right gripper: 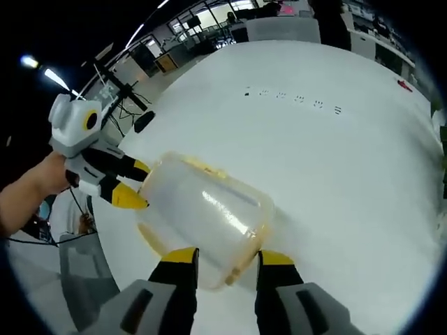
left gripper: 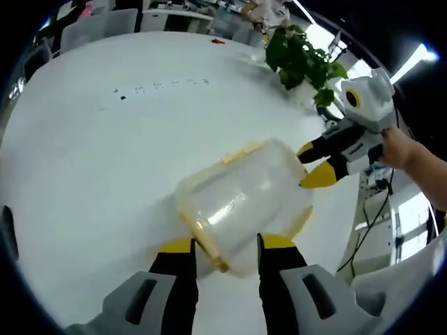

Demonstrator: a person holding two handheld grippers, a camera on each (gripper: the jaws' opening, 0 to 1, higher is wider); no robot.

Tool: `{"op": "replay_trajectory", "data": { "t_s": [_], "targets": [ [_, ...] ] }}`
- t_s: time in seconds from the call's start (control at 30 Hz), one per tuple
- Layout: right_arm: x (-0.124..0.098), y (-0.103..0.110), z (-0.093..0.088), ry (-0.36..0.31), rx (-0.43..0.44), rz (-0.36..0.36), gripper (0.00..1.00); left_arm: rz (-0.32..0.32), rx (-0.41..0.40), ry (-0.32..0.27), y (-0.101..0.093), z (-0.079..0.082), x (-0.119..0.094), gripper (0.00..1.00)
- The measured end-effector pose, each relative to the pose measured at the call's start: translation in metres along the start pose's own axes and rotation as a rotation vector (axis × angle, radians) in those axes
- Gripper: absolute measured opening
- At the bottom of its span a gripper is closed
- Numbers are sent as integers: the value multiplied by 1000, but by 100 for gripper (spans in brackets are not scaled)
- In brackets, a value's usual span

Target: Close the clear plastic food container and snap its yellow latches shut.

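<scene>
Clear plastic container (left gripper: pixel 241 202) lies on the white tabletop (left gripper: pixel 105 160) between the left gripper (left gripper: pixel 225 246) and right gripper (right gripper: pixel 225 255), both spread apart.

In the left gripper view, the left claw (left gripper: pixel 225 246) rises from the bottom centre of the frame: two black fingers (left gripper: pixel 177 273) capped with yellow tips, set on pale grey housings with dark slot-shaped recesses. At the right edge of that frame the right claw (left gripper: pixel 312 166) shows black fingers ending in pointed yellow tips, under a white-and-grey moulded body with a yellow ring, gripped by a bare hand (left gripper: pixel 399 148).

In the right gripper view, the right claw (right gripper: pixel 225 257) looks the same at bottom centre. The left claw (right gripper: pixel 142 185) at the left edge has yellow tips on black fingers, a white body with a yellow ring, and a bare hand (right gripper: pixel 50 174) and forearm; no sleeve is visible.
</scene>
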State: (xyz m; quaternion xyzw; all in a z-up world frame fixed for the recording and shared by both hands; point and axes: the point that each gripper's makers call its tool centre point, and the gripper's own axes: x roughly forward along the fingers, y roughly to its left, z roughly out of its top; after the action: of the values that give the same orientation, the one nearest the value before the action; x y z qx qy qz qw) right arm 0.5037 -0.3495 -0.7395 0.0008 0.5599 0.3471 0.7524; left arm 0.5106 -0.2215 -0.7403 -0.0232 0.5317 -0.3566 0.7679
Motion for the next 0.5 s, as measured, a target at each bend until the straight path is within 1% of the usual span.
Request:
{"op": "replay_trajectory", "data": {
  "t_s": [0.17, 0.27, 0.43, 0.47, 0.5],
  "targets": [
    [0, 3, -2, 5, 1, 1, 30, -2, 3, 10, -1, -4, -3, 30],
    [0, 8, -5, 8, -5, 0, 30, 2, 2, 19, -1, -8, -5, 30],
    [0, 9, -5, 1, 1, 2, 30, 3, -7, 16, -1, -9, -7, 31],
    [1, 9, -5, 3, 6, 1, 30, 6, -2, 14, 0, -9, -7, 31],
    [0, 9, -4, 10, 6, -6, 30, 15, 30, 8, -1, -8, -7, 32]
  ]
}}
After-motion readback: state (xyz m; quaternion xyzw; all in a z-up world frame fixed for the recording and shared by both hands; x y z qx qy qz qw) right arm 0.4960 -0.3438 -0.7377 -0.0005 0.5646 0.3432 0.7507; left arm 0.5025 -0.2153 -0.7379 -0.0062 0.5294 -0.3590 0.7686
